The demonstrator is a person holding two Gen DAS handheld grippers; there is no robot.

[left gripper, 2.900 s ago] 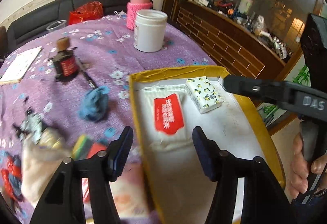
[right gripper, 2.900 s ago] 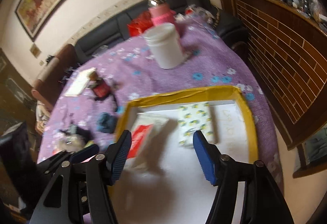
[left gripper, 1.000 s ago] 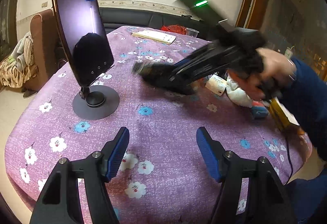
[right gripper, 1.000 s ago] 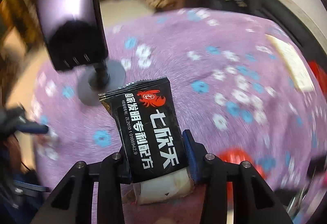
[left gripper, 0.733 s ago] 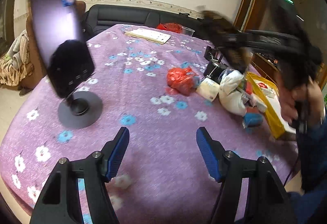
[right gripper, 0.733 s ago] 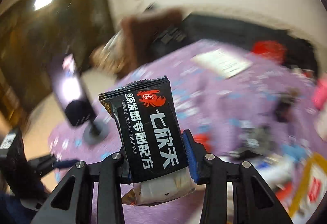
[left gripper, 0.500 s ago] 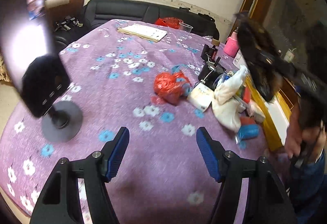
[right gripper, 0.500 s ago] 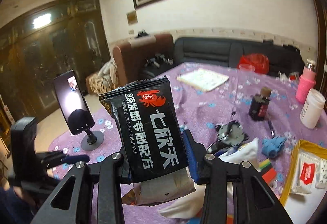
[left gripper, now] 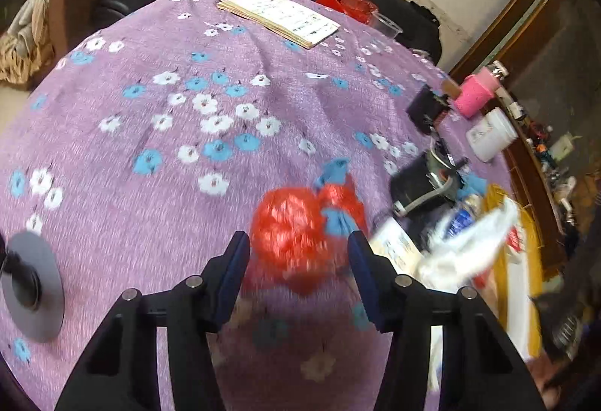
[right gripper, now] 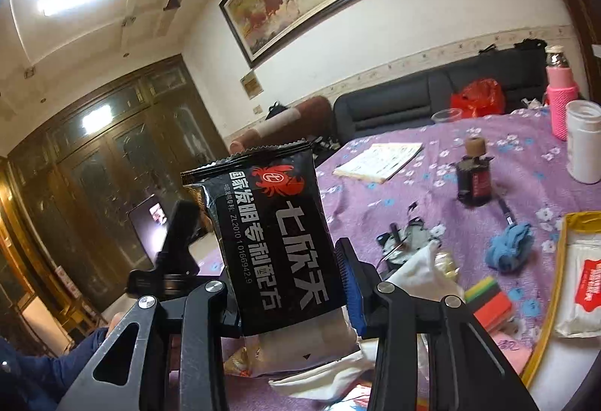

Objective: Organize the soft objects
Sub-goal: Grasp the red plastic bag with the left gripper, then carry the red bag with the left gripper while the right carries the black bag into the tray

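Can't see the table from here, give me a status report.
Right gripper shut on black snack packet. Left gripper jaws closing around red plastic bag, not yet pressing. Nothing blocking.

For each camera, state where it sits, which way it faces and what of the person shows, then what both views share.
Left wrist: on the left gripper, tilted down at the purple tablecloth; jaws closing, the red bag beyond them.
Right wrist: on the right gripper, near level toward the sofa; jaws grip a black packet; blue sleeve low left.
Shared: booklet, pink bottle.
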